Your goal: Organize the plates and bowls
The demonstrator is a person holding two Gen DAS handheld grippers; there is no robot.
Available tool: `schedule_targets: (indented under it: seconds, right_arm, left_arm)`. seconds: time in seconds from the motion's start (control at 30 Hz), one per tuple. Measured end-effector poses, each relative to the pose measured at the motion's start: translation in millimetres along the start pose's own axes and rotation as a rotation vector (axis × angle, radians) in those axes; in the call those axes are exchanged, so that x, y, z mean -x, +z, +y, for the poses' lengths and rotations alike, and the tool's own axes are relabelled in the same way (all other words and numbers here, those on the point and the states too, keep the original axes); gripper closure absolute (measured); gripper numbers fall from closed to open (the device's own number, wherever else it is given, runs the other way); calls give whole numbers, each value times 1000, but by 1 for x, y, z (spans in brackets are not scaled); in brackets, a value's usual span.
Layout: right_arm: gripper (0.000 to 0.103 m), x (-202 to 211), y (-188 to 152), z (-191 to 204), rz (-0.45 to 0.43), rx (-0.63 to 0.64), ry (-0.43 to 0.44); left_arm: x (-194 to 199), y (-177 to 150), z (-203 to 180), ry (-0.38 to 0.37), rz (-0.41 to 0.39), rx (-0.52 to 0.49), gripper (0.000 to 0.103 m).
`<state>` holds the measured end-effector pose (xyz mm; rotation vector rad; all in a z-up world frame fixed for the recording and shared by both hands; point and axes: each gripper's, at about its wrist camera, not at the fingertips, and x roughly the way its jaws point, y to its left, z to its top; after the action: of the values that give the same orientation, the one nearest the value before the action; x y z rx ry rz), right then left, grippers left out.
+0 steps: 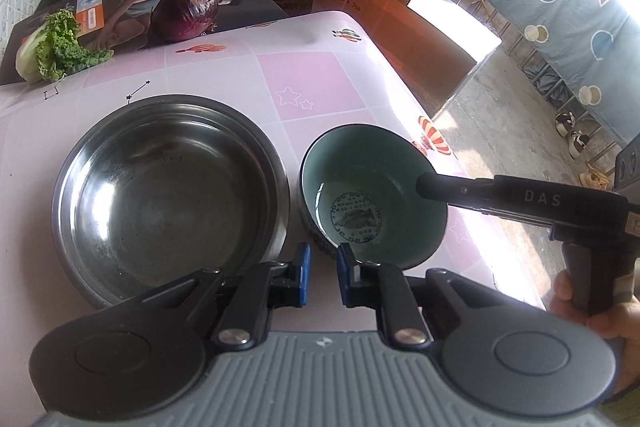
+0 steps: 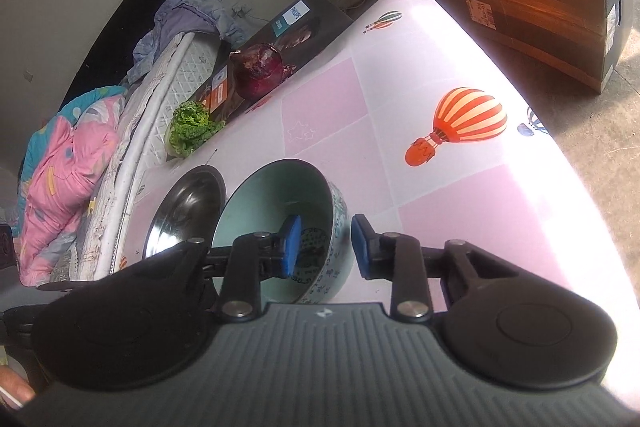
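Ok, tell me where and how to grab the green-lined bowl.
Grip the green-lined bowl by its rim wall on the side away from the steel bowl, coming down from above, one finger inside, one outside. It sits upright and open, likely too wide to span, and the steel bowl crowds its other side. The right hand-held gripper straddles that wall.

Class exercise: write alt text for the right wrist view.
The right gripper straddles the green bowl's rim, one finger inside, one outside. A steel bowl sits beside it on a pink checked table; an onion and lettuce lie behind.
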<state>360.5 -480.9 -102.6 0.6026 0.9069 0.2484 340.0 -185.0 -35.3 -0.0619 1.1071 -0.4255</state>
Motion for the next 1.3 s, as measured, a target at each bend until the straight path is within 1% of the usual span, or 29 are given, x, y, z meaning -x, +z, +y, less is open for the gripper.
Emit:
schedule_targets:
  seconds: [0.17,0.27,0.33,0.57,0.67,0.8,0.87,0.97,1.07,1.13,1.3]
  right_arm:
    - [83,-12,5,-4,21,-12,4]
    - [84,-15,6,-6,31,-13,4]
    - [84,-18,6,-7,41,-15,2]
    - [84,-26,7,-10,62,-21,8]
    - [84,-25,8,-9,70,-12,7]
    - [84,-21,4,-3,82,15,-14]
    - [84,-18,2,0,89,22,-22]
    - [83,-13,-3,1,92,33,-34]
    - [82,-7,-9,3,98,39,-36]
    - [82,-4,-12,4,101,48,-42]
    - [82,1,-14,5,96,52,-44]
  left_arm:
    - [-1,3,2,-14,6,26,87]
    - [-3,4,5,-21,17,57,82]
    - [-6,5,6,-33,30,78,78]
    - [-17,9,2,-60,71,127,76]
    - [-17,7,-3,-48,67,102,75]
    - [-16,6,-4,-74,83,109,73]
    - [-15,4,-4,-93,91,105,72]
    - [-17,0,-8,-141,116,92,73]
    - [-23,-5,-14,-161,141,73,75]
    - [-25,-8,-15,-159,144,70,76]
    - [-22,-10,-13,-136,115,63,74]
